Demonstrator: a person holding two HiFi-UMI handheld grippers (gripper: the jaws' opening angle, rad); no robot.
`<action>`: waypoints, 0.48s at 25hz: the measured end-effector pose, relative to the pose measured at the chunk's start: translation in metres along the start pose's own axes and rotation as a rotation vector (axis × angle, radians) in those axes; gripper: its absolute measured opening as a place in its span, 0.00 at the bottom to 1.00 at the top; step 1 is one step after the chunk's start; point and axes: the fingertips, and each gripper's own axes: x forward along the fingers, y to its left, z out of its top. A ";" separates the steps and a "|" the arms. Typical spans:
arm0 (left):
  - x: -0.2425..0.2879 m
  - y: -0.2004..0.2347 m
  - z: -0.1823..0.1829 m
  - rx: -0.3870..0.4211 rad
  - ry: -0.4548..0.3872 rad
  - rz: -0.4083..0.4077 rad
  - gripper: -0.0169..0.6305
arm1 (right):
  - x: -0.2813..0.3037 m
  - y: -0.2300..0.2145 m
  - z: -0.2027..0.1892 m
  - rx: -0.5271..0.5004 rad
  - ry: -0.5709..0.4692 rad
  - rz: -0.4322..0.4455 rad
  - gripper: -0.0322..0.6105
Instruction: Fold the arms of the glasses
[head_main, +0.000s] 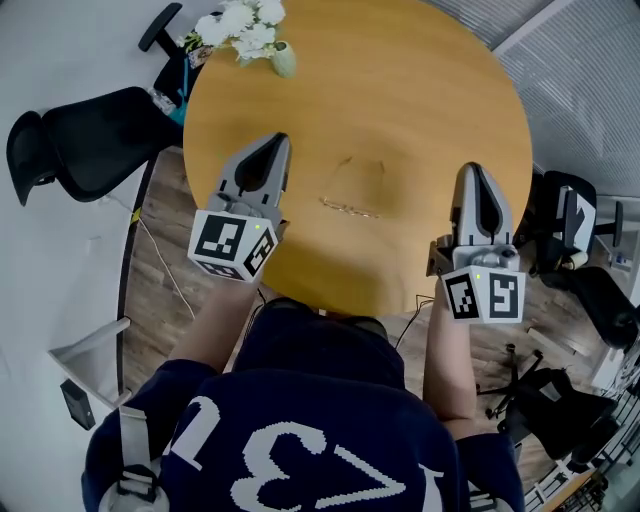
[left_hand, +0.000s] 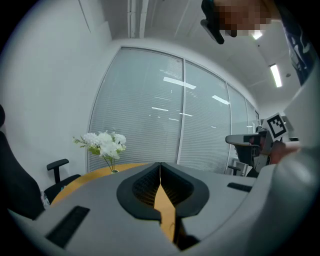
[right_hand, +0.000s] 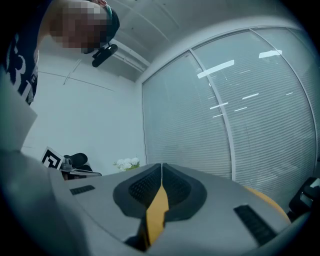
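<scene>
head view: steeply down over table (head_main: 400, 120) | gripper views: low, level across it | shared: flowers (head_main: 243, 28)

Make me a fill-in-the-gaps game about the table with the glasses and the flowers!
The table is ___ in shape.
The flowers in the vase are ___.
The glasses lie ___ the left gripper and the right gripper.
Both grippers' jaws are ___ and hold nothing.
Missing words: round; white; between; shut.
</scene>
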 end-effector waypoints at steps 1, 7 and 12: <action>0.004 0.000 -0.008 -0.006 0.018 -0.014 0.05 | 0.003 0.000 -0.010 0.007 0.022 -0.003 0.10; 0.028 -0.009 -0.069 -0.039 0.178 -0.116 0.05 | 0.014 0.002 -0.093 0.044 0.244 0.012 0.10; 0.041 -0.021 -0.130 -0.055 0.339 -0.210 0.05 | 0.011 0.001 -0.166 0.040 0.433 0.047 0.10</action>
